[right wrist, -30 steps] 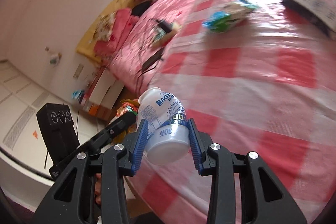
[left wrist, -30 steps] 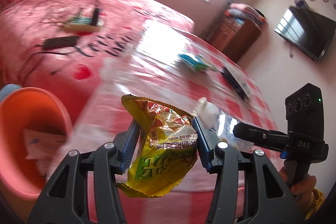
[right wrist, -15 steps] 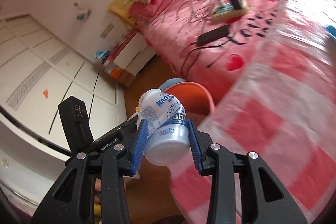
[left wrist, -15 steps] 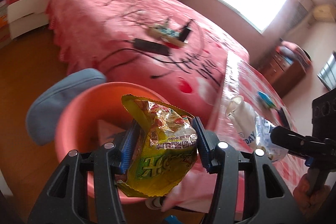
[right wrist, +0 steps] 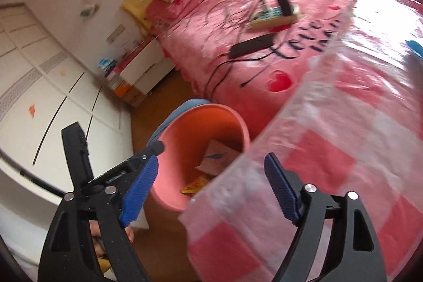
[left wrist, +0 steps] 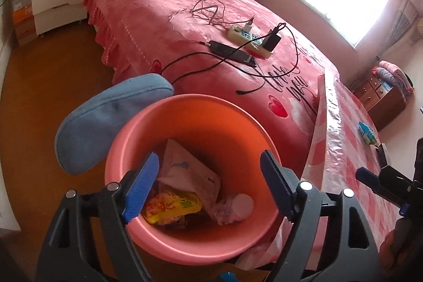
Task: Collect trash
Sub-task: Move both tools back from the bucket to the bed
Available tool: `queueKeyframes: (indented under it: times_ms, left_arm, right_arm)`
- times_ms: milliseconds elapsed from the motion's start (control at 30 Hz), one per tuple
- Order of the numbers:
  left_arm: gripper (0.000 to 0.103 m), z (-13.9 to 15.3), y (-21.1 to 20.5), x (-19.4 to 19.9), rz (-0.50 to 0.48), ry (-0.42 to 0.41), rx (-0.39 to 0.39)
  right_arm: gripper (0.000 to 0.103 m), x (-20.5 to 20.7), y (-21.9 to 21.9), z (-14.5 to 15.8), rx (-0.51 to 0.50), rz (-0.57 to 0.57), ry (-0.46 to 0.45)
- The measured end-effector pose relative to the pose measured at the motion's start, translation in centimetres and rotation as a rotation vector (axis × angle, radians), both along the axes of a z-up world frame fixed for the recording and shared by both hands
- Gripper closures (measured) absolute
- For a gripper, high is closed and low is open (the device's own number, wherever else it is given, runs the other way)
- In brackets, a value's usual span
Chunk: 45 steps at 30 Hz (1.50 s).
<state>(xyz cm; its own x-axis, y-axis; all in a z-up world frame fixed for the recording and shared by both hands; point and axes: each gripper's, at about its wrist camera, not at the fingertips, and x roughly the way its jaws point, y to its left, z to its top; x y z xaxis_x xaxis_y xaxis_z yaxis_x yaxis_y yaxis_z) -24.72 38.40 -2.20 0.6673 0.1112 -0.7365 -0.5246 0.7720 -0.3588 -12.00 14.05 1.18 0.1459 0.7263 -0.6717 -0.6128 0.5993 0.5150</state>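
Already the yellow snack wrapper [left wrist: 171, 208] is lying at the bottom of the pink bin [left wrist: 148, 128], and a small white bottle [left wrist: 239, 205] is resting beside it against a flat white packet [left wrist: 190, 171]. So the drop-off step looks to be finishing. The left gripper [left wrist: 208, 185] is hanging directly over the bin's mouth; its jaws have just been opening and are now spread wide with nothing between them. The right gripper [right wrist: 211, 188] is hovering over the corner of the checked table cover [right wrist: 330, 149], close to the bin; its jaws have likewise just been opening and are gripping nothing. The bin is standing on the floor between a blue cushion [left wrist: 105, 118] and the table edge, beside the pink bed [left wrist: 185, 25].

Farther along the table a blue-and-green wrapper [left wrist: 367, 132] is still lying, with a dark flat object just past it. Judging by that, the next move is calling for swinging one released gripper back over the table, lining the open jaws across that wrapper, then closing gently, since thin foil may slip.
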Motion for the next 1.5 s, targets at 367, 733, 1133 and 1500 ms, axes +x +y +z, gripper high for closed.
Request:
queueKeyframes:
  times_ms: [367, 733, 1133, 1500]
  left_arm:
    - [0.020, 1.2, -3.2, 1.4, -0.079, -0.028, -0.012]
    - [0.018, 3.4, -7.6, 3.3, -0.179, -0.050, 0.011]
    - [0.018, 4.9, -12.2, 5.0, -0.256, -0.017, 0.076]
    - [0.018, 6.3, -16.5, 6.6, -0.298, 0.047, 0.193]
  right_arm:
    - [0.014, -0.4, -5.8, 0.4, 0.015, -0.108, -0.065]
    - [0.012, 0.1, -10.0, 1.2, 0.072, -0.175, -0.094]
    - [0.008, 2.0, -14.9, 1.1, 0.120, -0.264, -0.068]
    - [0.008, 3.0, -19.7, 1.9, 0.166, -0.350, -0.094]
